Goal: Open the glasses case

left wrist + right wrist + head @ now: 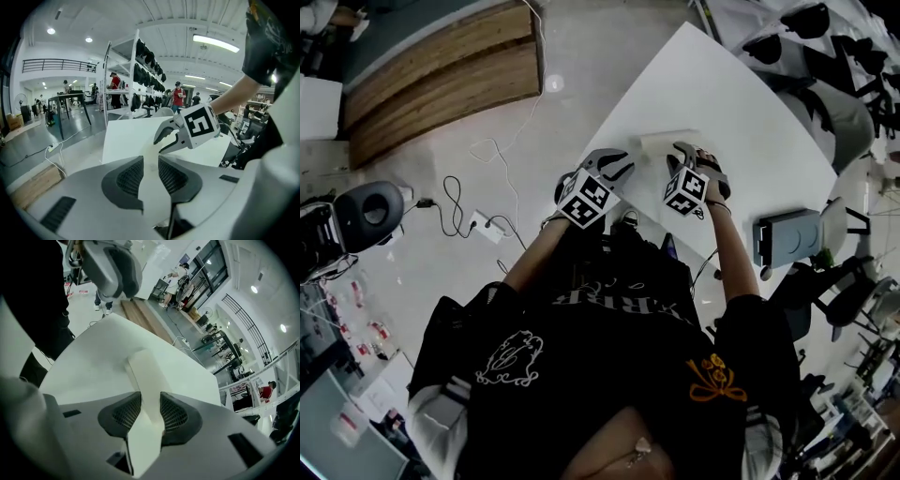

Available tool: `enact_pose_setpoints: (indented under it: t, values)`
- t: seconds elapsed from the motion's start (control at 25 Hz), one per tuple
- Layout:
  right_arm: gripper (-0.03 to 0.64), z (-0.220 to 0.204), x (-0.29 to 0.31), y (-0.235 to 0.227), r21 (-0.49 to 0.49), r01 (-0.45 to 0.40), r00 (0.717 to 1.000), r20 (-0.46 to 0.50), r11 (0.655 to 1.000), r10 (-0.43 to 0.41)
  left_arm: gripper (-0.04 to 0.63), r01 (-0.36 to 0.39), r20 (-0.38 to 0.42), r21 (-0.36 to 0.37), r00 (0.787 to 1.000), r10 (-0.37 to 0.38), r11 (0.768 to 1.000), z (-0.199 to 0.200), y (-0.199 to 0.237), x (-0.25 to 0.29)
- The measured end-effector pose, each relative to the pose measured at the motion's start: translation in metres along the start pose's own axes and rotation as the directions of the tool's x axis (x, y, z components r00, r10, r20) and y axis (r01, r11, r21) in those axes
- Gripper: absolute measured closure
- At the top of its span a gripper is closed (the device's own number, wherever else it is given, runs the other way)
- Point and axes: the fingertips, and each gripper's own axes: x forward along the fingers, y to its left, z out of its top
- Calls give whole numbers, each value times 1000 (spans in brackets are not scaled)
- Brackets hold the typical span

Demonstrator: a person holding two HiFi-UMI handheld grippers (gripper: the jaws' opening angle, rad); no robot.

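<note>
Status: the cream, oblong hard-shell glasses case (667, 142) lies flat on the white counter (741, 103), lid shut as far as I can see. The right gripper (689, 157) points steeply down at it with jaws released and spread wide, straddling the case. The case runs straight out ahead between the two dark ribbed pads (176, 414), which sit just beside its long sides; I see no clear squeeze. The left gripper (622, 167) is at the case's other end, facing the right one. Its jaws are part-open with nothing clamped, and the pale end of the case shows in the gap between its pads.

My read: pre-grasp step, case neither held nor opened yet.

Risks from here:
1. Right clamps across lid and base together, which pins the case shut, and left only drags it.
2. No view shows the seam or hinge, so I can't tell which side opens. Prying at the hinge side would just skid the case.
3. Smooth shell on a smooth counter means an off-centre squeeze likely spins the case or squirts it out ahead of the jaws.
4. Left's gap looks narrow against the case end — a jaw tip may land on top and shove the case toward the right gripper.
5. The gripper tips are near each other and could collide over the case.
</note>
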Motion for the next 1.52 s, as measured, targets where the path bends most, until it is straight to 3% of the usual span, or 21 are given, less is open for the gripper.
enact_pose_setpoints:
  t: [0.24,0.44,0.92,1.2,1.52]
  values:
    - [482,8,0,-6,41,-41,999,-4,998,41,449,84,-90,56,993,-78,995,-18,1,36]
    - [538,20,-8,-28,82,-34,999,42,996,30,449,108,-85,59,991,-103,992,-15,0,43]
    - [537,43,31,-80,133,-10,1000,-2,991,11,449,76,-62,30,995,-74,997,-13,20,33]
    - [546,28,51,-100,283,2,998,-56,959,15,449,48,-52,13,997,-48,999,-14,30,21]
    - [535,32,47,-101,381,-25,999,-22,924,36,449,49,-42,21,998,-48,999,-12,40,11]
